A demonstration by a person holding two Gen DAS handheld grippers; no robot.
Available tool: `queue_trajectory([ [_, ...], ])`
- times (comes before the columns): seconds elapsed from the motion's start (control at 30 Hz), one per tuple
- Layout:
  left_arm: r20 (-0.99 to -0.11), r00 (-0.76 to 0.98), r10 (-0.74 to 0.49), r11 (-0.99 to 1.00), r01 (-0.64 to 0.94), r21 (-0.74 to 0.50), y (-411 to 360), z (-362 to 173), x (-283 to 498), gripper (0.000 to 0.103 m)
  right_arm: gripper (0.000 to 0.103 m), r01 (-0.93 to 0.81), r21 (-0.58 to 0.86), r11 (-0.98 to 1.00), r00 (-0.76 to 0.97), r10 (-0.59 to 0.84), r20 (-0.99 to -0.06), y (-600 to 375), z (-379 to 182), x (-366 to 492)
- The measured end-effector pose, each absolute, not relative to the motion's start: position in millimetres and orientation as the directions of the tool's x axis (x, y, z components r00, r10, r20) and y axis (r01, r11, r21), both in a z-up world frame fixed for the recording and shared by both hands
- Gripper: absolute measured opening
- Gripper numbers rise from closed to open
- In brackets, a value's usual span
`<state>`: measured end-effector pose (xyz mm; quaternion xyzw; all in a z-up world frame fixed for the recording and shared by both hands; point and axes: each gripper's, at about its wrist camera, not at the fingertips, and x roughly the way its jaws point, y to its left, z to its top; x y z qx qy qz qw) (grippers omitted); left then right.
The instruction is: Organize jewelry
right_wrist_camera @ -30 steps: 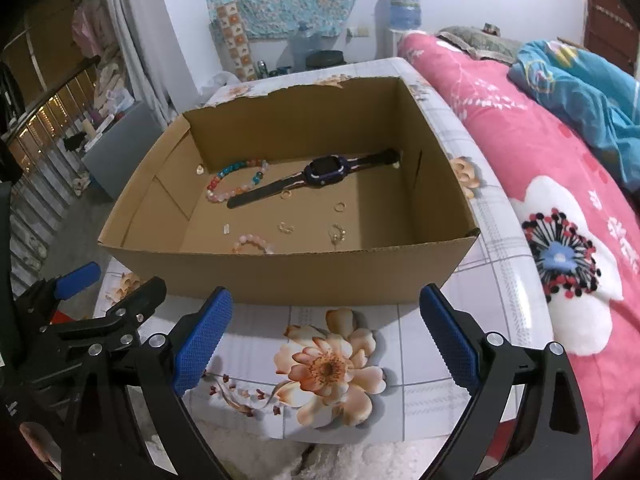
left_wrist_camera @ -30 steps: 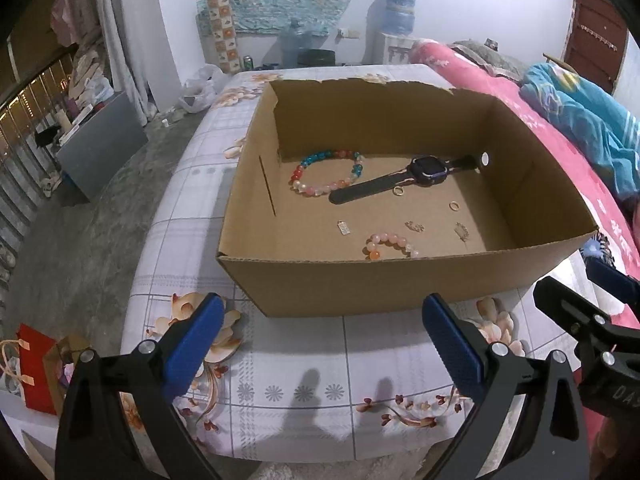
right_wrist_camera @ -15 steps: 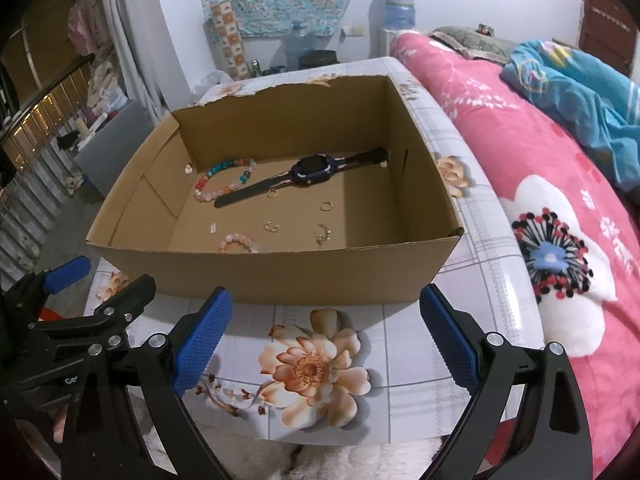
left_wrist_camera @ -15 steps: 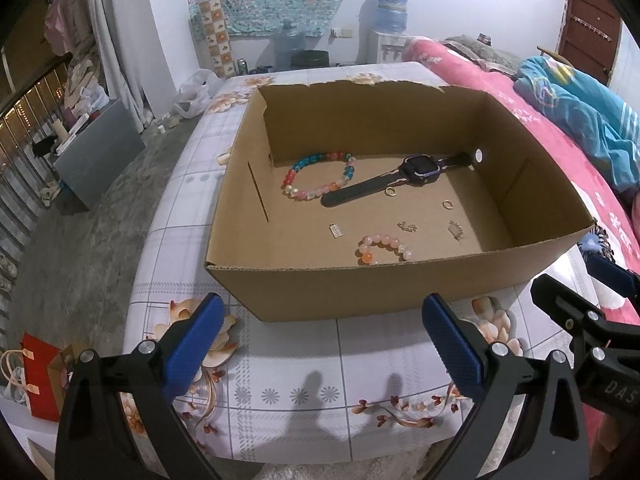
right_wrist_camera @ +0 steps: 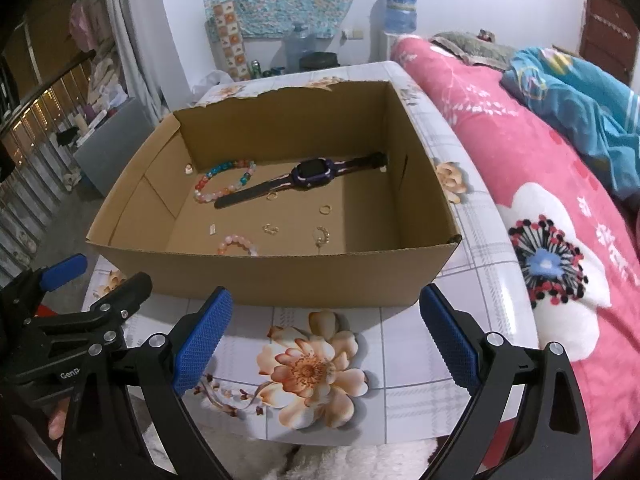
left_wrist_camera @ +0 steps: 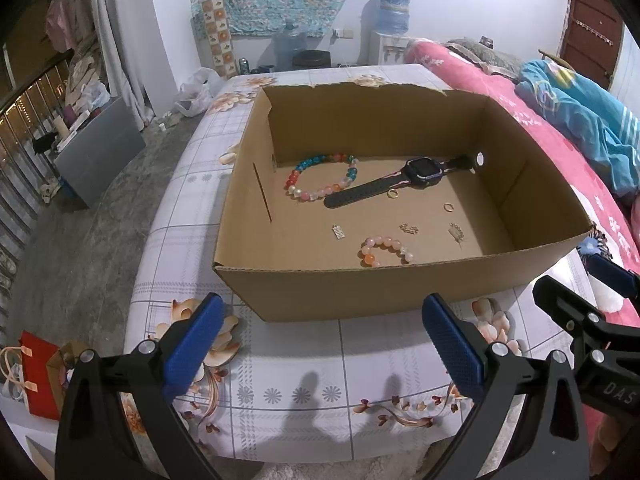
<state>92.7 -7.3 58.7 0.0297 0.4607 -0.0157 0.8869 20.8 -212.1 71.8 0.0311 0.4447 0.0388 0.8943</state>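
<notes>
Left tongs [left_wrist_camera: 324,344]: jaws spread wide apart, holding nothing, hovering over the flowered tablecloth [left_wrist_camera: 304,384] just short of the box's near wall.
Right tongs [right_wrist_camera: 326,336]: likewise wide apart and empty, above a printed flower, near the same wall.
Cardboard box [left_wrist_camera: 400,280]: open-topped, far edge torn, standing on the table beside a pink bedspread [right_wrist_camera: 520,168].
Smartwatch [left_wrist_camera: 416,170]: lies flat on the box floor toward the back, strap stretched out diagonally.
Multicoloured bead bracelet [left_wrist_camera: 320,182]: back left of the floor, just beside the strap's end.
Pink bead bracelet [left_wrist_camera: 386,250]: close to the near wall, partly hidden by it in the right view.
Gold rings: one [left_wrist_camera: 393,194] touching or just beside the strap, another [left_wrist_camera: 448,207] further right, apart.
Small pieces: a silver charm [left_wrist_camera: 338,233] and two little gold items [left_wrist_camera: 409,228] [left_wrist_camera: 456,232] scattered mid-floor; too small to tell what kind.
</notes>
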Motion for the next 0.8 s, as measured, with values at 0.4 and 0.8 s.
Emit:
queue_trajectory([
  [0.4, -0.820, 0.573, -0.004, 0.998, 0.055, 0.034, -6.2, 59.4, 92.1, 0.097, 0.090, -0.043, 0.085, 0.995, 0.601, 0.094, -0.794, -209.6, 72.0, 20.5],
  [0.8, -0.821, 0.571, -0.007, 0.998, 0.056, 0.030, -6.3, 60.2, 90.2, 0.097, 0.090, -0.044, 0.086, 0.995, 0.601, 0.095, -0.793, -209.5, 71.9, 19.9],
])
